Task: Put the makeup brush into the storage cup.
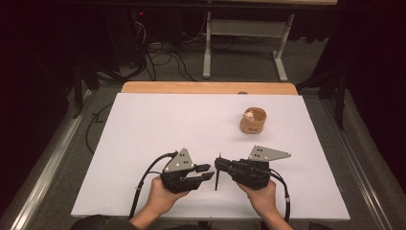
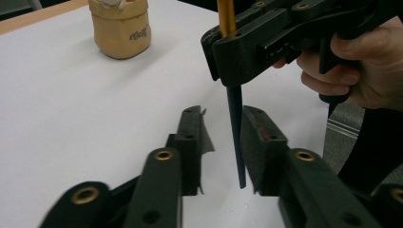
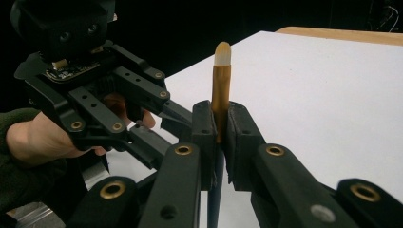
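A slim brush (image 3: 221,80) with a pale tip, a gold collar and a dark handle (image 2: 236,128) stands upright over the white table (image 1: 158,134). My right gripper (image 3: 219,128) is shut on it at the collar, pale tip up. The handle hangs down between the jaws of my left gripper (image 2: 223,137), which stand apart: the left pad is clear of it and the right pad is close beside it. In the high view the two grippers (image 1: 207,171) (image 1: 219,165) meet tip to tip near the table's front edge, with the brush (image 1: 218,175) between them.
A small tan pot (image 1: 253,120) with something white inside stands at the back right of the table, well beyond the grippers. The table's wooden far edge (image 1: 206,87) shows behind it. A person's hands hold both grippers from the front.
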{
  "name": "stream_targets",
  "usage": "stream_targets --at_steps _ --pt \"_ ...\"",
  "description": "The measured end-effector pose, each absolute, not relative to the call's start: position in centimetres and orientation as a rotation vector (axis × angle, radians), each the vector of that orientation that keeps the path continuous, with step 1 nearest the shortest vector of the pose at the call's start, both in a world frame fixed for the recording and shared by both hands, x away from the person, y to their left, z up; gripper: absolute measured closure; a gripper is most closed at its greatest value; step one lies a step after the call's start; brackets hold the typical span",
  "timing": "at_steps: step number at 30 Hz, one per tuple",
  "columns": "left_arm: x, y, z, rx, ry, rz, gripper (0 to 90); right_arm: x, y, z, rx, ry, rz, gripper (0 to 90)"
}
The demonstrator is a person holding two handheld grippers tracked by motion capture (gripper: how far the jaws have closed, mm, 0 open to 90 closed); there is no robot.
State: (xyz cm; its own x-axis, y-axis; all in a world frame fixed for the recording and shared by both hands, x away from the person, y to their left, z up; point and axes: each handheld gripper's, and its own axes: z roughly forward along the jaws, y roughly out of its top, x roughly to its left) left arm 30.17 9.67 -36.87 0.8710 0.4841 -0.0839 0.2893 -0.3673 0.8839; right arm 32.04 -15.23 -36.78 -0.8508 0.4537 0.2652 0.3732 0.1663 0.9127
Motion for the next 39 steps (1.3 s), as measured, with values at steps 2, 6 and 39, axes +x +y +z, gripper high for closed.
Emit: stream_targets --at_steps 2,6,39 --pt "30.2 9.7 -36.8 1.970 0.580 0.239 62.4 32.0 -15.3 -36.7 0.831 2.345 1.796 85.8" --pt "30.1 9.9 -36.7 1.951 0.601 0.249 53.1 32.0 -15.3 -36.7 0.823 2.344 1.793 85.8" --pt "29.7 15.0 -35.4 1.849 0.698 0.310 36.7 32.1 -15.5 -36.6 0.825 2.352 1.760 85.8"
